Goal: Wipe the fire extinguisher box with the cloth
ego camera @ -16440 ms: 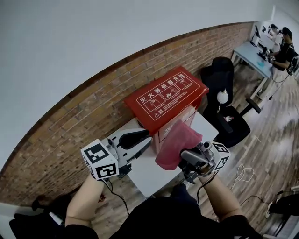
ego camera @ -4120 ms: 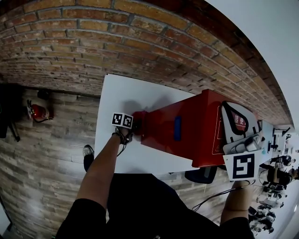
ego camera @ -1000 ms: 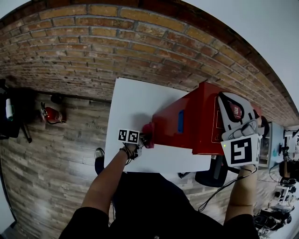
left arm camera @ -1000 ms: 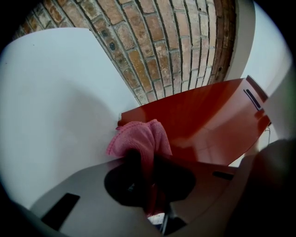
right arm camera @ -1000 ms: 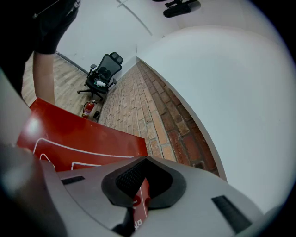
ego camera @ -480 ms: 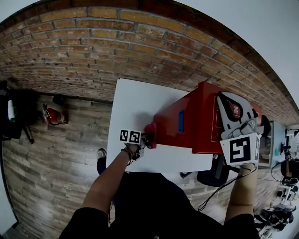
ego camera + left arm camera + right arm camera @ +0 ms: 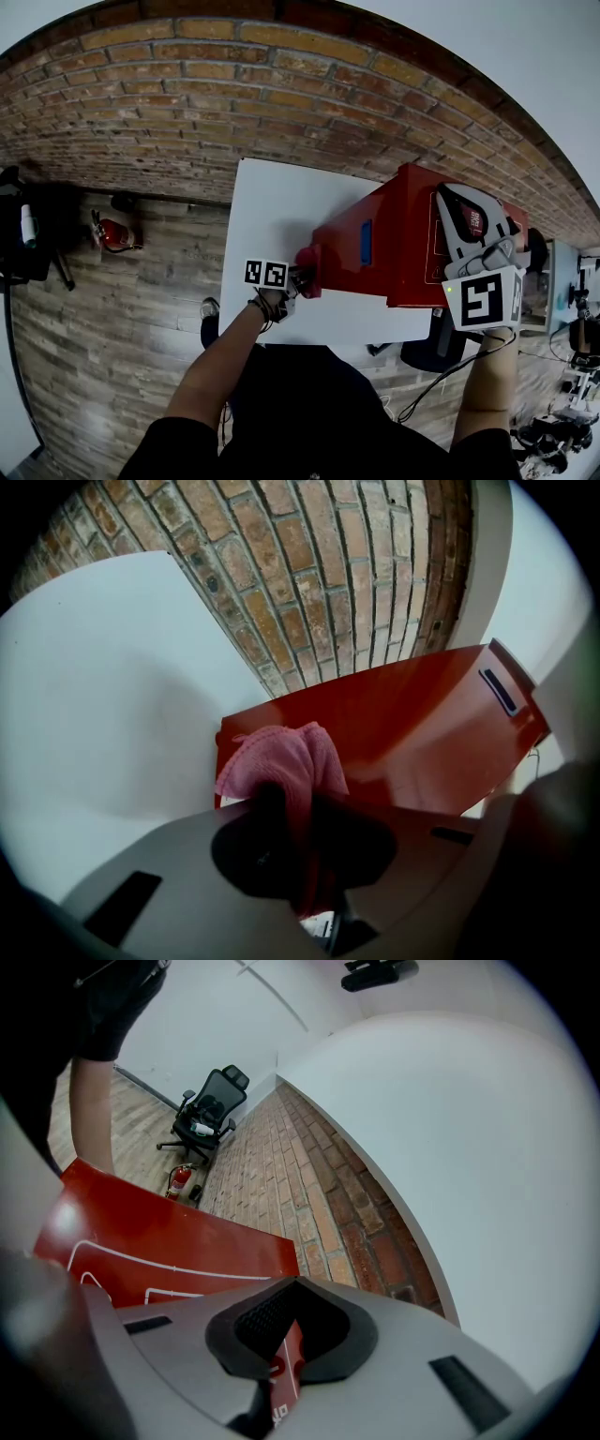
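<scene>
Left gripper (image 7: 298,278) fingers clamp one cloth (image 7: 281,761) against one box (image 7: 384,267); right gripper (image 7: 469,208) fingers apart.

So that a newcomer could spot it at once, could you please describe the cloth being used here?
Below the brick wall stands a white table carrying a big red fire extinguisher box. At the box's left end in the head view, the left gripper holds a bunched cloth. It is the only soft pink thing there, paler than the glossy red box.
</scene>
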### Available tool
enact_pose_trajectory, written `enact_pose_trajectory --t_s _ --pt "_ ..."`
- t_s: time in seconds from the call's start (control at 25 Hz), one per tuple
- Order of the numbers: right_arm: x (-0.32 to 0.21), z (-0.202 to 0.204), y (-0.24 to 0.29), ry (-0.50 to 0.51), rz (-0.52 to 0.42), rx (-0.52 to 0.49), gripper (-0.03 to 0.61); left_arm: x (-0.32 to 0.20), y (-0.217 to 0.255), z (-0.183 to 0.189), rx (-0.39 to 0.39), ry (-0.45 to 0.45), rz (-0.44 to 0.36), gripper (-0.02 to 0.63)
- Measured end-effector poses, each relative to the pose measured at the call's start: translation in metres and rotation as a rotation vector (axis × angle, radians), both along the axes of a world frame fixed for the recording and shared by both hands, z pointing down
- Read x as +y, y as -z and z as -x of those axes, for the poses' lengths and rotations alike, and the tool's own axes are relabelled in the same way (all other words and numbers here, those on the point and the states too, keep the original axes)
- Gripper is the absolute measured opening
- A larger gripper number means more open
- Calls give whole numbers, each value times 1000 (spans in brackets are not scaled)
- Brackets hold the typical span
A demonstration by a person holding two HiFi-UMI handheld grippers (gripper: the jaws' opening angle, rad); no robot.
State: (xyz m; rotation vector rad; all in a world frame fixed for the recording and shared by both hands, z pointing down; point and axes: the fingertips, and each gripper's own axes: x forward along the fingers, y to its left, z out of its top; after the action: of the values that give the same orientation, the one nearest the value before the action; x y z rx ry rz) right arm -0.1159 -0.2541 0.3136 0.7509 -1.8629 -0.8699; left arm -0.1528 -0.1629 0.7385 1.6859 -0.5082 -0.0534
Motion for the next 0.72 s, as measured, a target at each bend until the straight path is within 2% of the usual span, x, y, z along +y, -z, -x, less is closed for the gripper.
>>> enact_pose_trajectory --t_s 0.72 --pt "1 -1 1 -10 -3 -2 18 3 57 -1 18 15 -36 75"
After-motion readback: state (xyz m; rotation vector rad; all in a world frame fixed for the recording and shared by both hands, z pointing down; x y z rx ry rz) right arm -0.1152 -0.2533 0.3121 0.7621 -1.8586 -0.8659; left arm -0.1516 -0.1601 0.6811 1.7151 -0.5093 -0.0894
